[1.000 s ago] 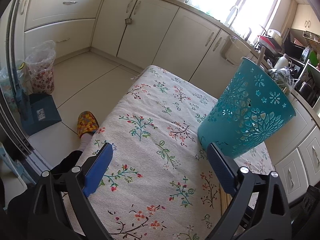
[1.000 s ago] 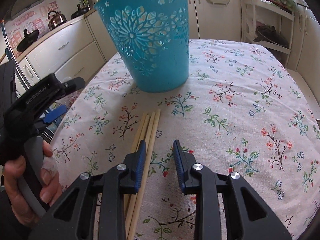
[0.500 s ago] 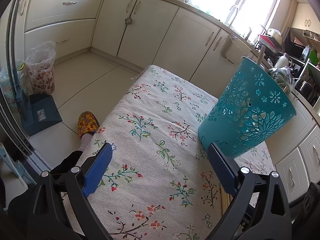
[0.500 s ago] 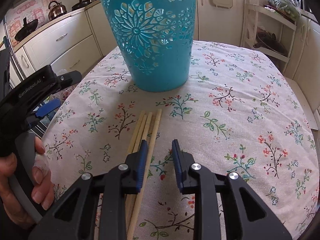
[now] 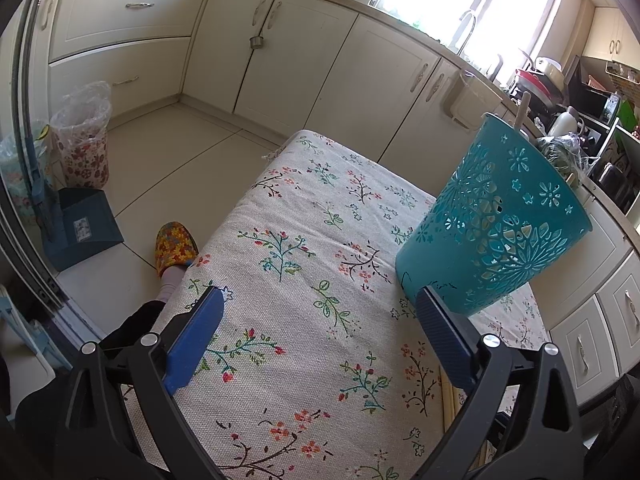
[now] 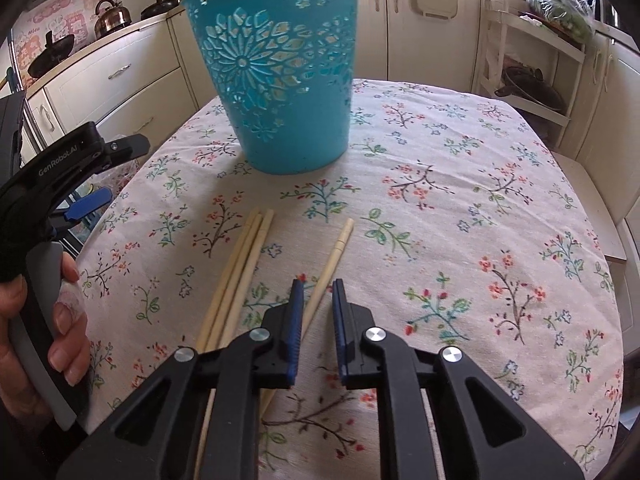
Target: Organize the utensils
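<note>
A teal cut-out bin [image 6: 280, 80] stands upright on the floral tablecloth [image 6: 460, 200]. In front of it lie three pale wooden chopsticks [image 6: 240, 272] side by side. One more chopstick [image 6: 340, 244] lies angled apart from them, and its near part runs between the jaws of my right gripper [image 6: 318, 282]. Those jaws are closing, with a gap still showing on the chopstick's right side. My left gripper [image 5: 320, 294] hangs wide open over the cloth, left of the bin [image 5: 492, 232], with nothing between its fingers. A wooden handle [image 5: 522, 108] sticks out of the bin.
A hand [image 6: 60, 340] holds the left gripper's handle at the table's left edge. White kitchen cabinets [image 5: 280, 48] ring the table. A slippered foot [image 5: 174, 246], a blue dustpan [image 5: 80, 228] and a lined bin [image 5: 82, 136] are on the floor.
The right jaws have narrowed. One chopstick now lies swung to the right, away from the other three, and sits between the jaws. The left gripper has not moved.
</note>
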